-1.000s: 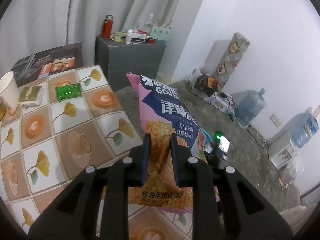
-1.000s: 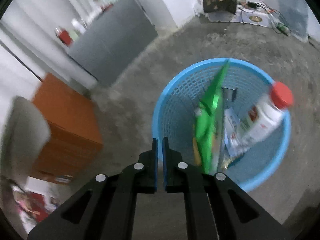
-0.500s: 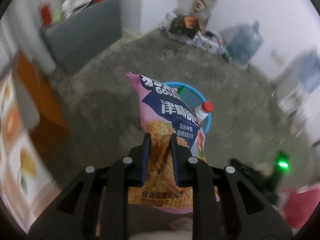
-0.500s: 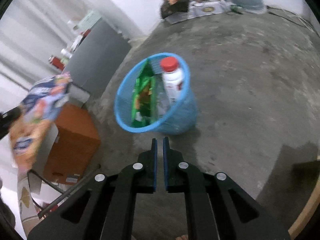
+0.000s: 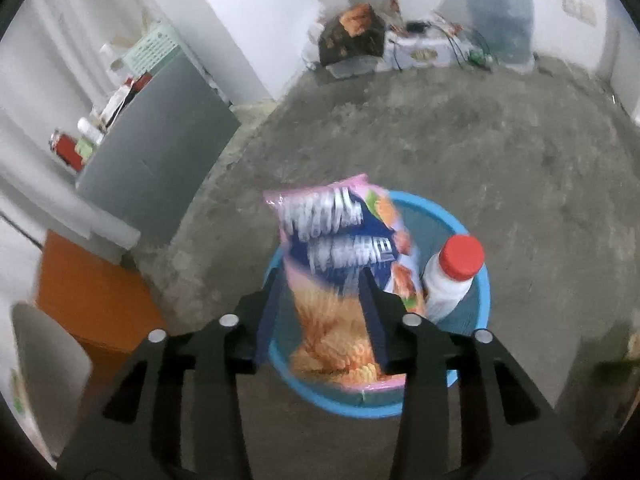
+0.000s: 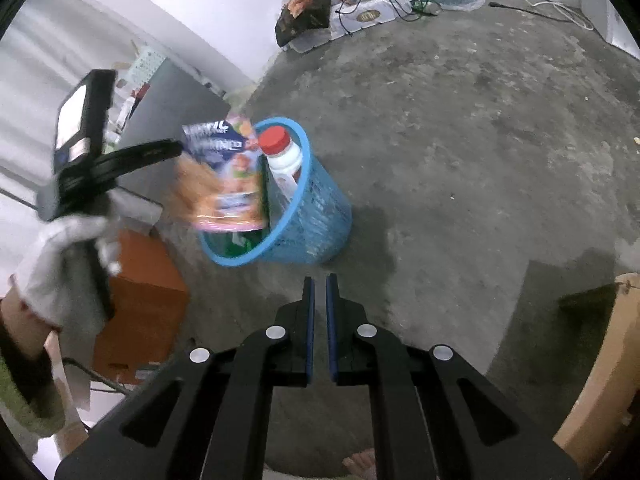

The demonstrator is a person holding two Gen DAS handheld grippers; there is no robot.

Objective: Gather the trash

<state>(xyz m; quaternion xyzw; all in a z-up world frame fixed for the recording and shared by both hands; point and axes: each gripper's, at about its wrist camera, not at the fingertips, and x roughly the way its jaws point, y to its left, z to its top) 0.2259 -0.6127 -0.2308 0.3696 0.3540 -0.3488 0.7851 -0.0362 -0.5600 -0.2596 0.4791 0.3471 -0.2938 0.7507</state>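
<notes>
A pink and blue snack bag [image 5: 340,272] hangs blurred over the blue mesh basket [image 5: 476,280] on the concrete floor. It sits between the jaws of my left gripper [image 5: 320,280], which are opening, and the pads no longer pinch it. In the right wrist view the left gripper [image 6: 160,148] shows beside the bag [image 6: 224,184], above the basket [image 6: 320,208]. Inside the basket stand a white bottle with a red cap [image 5: 448,288] [image 6: 286,164] and a green wrapper [image 6: 236,244]. My right gripper [image 6: 319,280] is shut and empty, a short way in front of the basket.
A grey cabinet [image 5: 160,152] with clutter on top and an orange box [image 5: 92,296] stand left of the basket. A cardboard box [image 6: 600,360] is at the right edge. A water jug [image 5: 500,20], cartons and cables line the far wall. A gloved hand [image 6: 64,264] holds the left gripper.
The left gripper swung from the tiled table down over the basket and its jaws opened off the snack bag. The right gripper drew back from the basket.
</notes>
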